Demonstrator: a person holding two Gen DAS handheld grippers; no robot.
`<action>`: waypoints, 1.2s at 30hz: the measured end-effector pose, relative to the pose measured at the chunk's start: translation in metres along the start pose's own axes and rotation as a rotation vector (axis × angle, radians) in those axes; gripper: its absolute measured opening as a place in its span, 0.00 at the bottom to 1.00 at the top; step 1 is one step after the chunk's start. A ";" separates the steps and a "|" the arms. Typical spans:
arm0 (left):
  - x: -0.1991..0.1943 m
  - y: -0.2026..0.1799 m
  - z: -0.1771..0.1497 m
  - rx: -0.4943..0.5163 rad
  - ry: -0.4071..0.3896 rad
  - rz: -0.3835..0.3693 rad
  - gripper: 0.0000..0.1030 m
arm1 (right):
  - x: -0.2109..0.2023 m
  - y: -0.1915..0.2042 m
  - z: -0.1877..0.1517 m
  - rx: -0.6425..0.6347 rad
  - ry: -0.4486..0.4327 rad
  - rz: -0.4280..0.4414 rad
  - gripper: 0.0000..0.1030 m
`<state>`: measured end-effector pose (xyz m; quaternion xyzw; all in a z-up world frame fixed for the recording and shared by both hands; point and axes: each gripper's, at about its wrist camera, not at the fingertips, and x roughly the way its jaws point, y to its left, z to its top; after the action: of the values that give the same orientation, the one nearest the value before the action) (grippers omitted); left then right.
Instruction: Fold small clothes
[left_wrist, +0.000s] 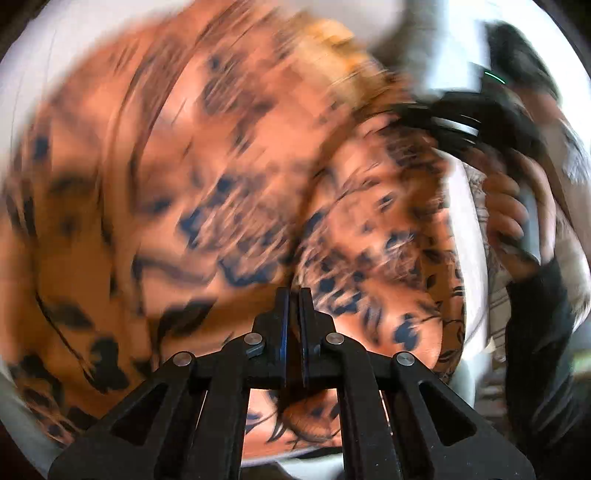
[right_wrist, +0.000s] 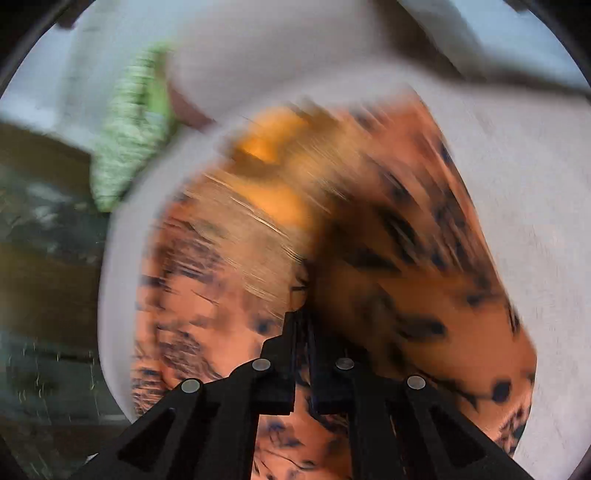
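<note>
An orange garment (left_wrist: 229, 177) with a dark leafy print lies rumpled on a white surface, and motion blur smears both views. In the left wrist view my left gripper (left_wrist: 294, 295) is shut, its tips pinching a fold of that fabric. The right gripper (left_wrist: 461, 122) shows at the upper right of the same view, held by a hand (left_wrist: 506, 210) in a black sleeve, at the garment's far edge. In the right wrist view the orange garment (right_wrist: 406, 258) is folded over itself, and my right gripper (right_wrist: 303, 315) is shut with printed cloth caught between its fingers.
A green-and-white patterned cloth (right_wrist: 129, 140) lies at the far left of the white surface (right_wrist: 517, 184). Past that surface's left edge the floor (right_wrist: 44, 258) looks dark. Pale patterned fabric (left_wrist: 480, 206) sits behind the hand.
</note>
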<state>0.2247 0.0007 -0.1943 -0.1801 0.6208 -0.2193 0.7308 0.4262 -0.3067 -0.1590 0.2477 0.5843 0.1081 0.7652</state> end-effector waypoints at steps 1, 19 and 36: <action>-0.001 0.005 -0.004 -0.027 0.000 -0.054 0.02 | -0.009 -0.005 -0.006 -0.004 -0.022 0.055 0.04; 0.014 -0.035 -0.033 0.108 0.043 -0.003 0.07 | -0.078 -0.102 -0.053 0.214 -0.209 0.055 0.35; -0.066 -0.026 -0.049 0.088 -0.115 0.019 0.16 | -0.163 -0.058 -0.104 0.084 -0.445 0.101 0.08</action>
<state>0.1651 0.0154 -0.1340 -0.1541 0.5691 -0.2289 0.7746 0.2724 -0.4037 -0.0715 0.3259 0.3922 0.0647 0.8578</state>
